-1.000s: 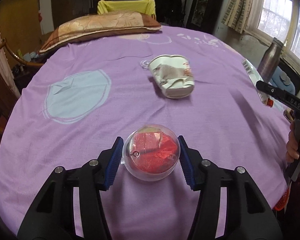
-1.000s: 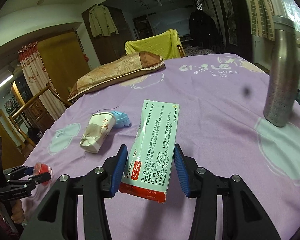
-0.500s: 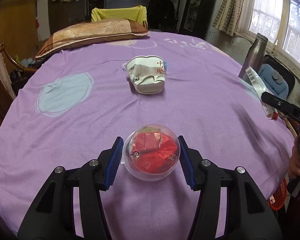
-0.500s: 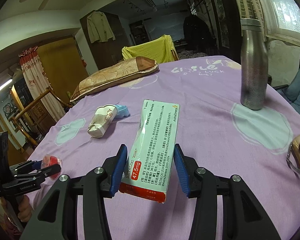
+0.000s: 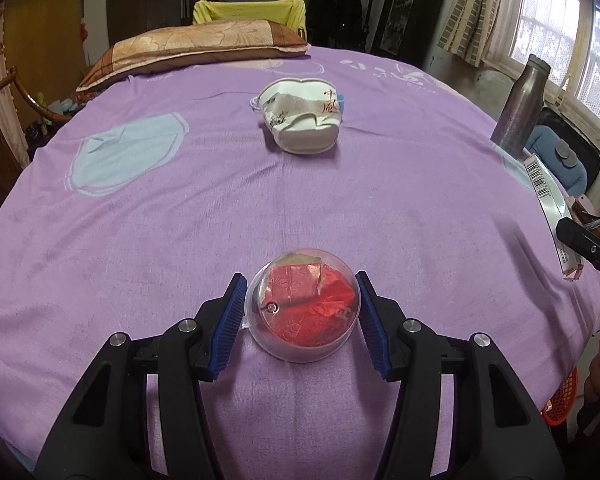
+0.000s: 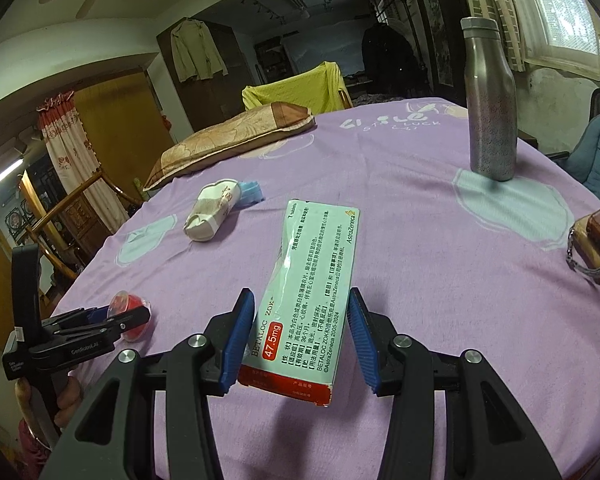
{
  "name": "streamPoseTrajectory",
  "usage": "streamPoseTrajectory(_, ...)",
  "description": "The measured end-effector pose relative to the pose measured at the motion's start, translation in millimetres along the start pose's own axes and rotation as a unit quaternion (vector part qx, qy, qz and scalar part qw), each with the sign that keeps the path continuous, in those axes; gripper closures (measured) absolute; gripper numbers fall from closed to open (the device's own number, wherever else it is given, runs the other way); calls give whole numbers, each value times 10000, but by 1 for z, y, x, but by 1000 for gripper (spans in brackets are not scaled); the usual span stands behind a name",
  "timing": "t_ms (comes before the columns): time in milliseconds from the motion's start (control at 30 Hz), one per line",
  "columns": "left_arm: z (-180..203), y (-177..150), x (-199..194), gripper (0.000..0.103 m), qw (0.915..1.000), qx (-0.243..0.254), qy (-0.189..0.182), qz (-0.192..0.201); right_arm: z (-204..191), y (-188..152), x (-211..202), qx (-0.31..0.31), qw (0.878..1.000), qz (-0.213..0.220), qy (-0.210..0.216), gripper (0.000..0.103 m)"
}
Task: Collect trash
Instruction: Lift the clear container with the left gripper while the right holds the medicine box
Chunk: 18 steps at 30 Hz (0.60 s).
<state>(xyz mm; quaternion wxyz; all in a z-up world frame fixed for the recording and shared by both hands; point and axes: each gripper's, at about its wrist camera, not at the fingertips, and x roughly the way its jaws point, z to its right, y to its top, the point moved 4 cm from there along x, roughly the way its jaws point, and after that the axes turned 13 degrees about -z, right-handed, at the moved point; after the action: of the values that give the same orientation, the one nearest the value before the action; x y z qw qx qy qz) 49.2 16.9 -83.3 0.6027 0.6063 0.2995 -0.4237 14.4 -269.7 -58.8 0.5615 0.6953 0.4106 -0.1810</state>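
Left wrist view: clear capsule with red wrapper is clamped in the left gripper above the purple cloth. Right gripper grips the medicine box. Recommend steady carriage; crushed cup remains mid-table.

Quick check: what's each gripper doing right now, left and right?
Left gripper: closed on the clear ball with red wrapper inside.
Right gripper: closed on the medicine box.

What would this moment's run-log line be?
left gripper: shut on clear capsule | right gripper: shut on medicine box | crushed paper cup: lying on purple cloth
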Motion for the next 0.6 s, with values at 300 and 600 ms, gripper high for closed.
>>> streamPoseTrajectory(300,-1,-9,4,44,10000,-34,87,-9,-3,-9,4,-61,10000,-69,28,56)
streamPoseTrajectory(600,-2,-12,0,46,9997,-176,138,129,-3,-20,9,-56,9998,-174,65,55)
